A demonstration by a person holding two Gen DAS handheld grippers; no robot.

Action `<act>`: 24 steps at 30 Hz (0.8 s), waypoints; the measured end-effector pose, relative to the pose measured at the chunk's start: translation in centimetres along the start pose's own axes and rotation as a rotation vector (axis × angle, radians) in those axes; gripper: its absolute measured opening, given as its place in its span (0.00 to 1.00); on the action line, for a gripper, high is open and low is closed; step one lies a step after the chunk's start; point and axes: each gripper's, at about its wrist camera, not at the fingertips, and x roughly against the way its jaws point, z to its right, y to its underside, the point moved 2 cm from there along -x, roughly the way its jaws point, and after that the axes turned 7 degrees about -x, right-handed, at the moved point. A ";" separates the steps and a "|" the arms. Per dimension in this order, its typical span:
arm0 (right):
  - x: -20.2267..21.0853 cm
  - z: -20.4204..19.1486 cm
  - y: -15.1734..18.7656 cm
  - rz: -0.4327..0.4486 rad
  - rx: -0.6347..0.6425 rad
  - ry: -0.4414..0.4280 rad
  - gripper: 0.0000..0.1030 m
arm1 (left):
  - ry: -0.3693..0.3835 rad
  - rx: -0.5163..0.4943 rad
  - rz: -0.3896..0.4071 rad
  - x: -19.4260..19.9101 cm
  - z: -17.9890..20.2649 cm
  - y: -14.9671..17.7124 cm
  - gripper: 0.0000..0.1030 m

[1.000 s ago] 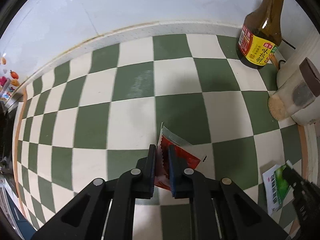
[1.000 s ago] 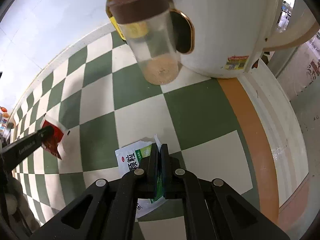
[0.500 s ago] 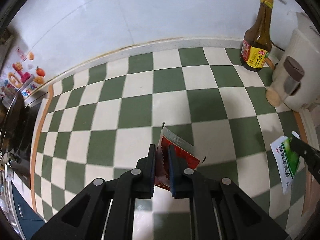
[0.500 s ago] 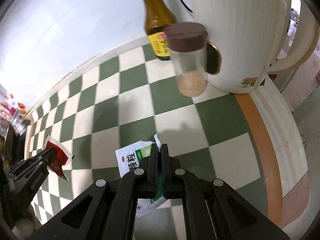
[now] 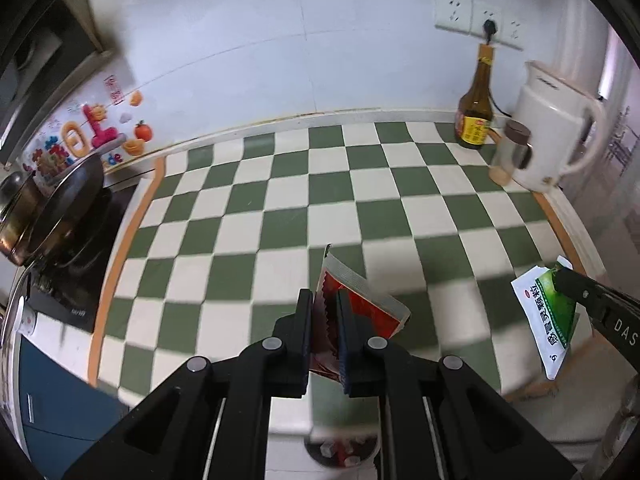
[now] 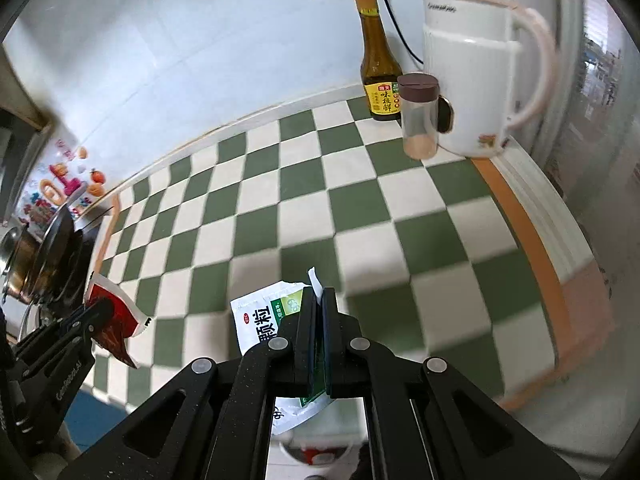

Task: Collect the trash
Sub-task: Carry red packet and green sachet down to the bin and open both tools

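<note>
My left gripper point(image 5: 325, 300) is shut on a torn red sauce packet point(image 5: 372, 312), held in the air above the front edge of the green-and-white checkered counter point(image 5: 300, 208). My right gripper point(image 6: 319, 300) is shut on a white and green medicine sachet point(image 6: 260, 320), also lifted off the counter. Each gripper shows in the other's view: the right one point(image 5: 560, 276) with its sachet point(image 5: 548, 320) at the right edge, the left one point(image 6: 102, 312) with the red packet point(image 6: 116, 320) at the lower left. A bin with red and white scraps point(image 5: 340, 450) sits on the floor below.
A brown sauce bottle point(image 6: 380, 68), a spice jar with a brown lid point(image 6: 418, 116) and a white electric kettle point(image 6: 476, 76) stand at the counter's back right. A dark wok point(image 5: 68, 208) and a pot point(image 5: 16, 216) sit on the stove at the left.
Both grippers pulled back and rose from the counter with their packets still pinched. The views now take in the whole counter, the stove, the wall sockets and the floor bin.
</note>
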 end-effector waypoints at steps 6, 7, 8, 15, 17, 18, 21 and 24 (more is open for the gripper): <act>6.1 -2.1 9.2 0.018 -0.037 0.006 0.03 | 0.057 -0.016 -0.005 4.3 -2.2 7.1 0.08; 6.9 -2.2 11.1 0.009 -0.049 0.009 0.03 | 0.072 -0.021 -0.018 4.8 -2.4 8.6 0.08; 7.4 -2.3 13.0 -0.005 -0.062 0.012 0.03 | 0.080 -0.025 -0.031 4.9 -2.5 9.7 0.08; 6.0 0.2 24.3 -0.163 -0.131 0.058 0.03 | 0.148 -0.002 -0.227 1.4 -2.1 19.4 0.08; 3.9 1.4 27.1 -0.221 -0.141 0.079 0.03 | 0.175 0.028 -0.300 -1.1 -1.9 22.2 0.08; 2.9 1.9 28.1 -0.243 -0.144 0.086 0.03 | 0.191 0.051 -0.345 -3.0 -1.7 23.8 0.08; -1.2 4.0 31.8 -0.311 -0.153 0.110 0.03 | 0.207 0.110 -0.436 -8.3 -1.2 27.7 0.08; -6.5 6.3 35.2 -0.371 -0.163 0.123 0.03 | 0.223 0.177 -0.505 -14.0 -0.8 31.2 0.08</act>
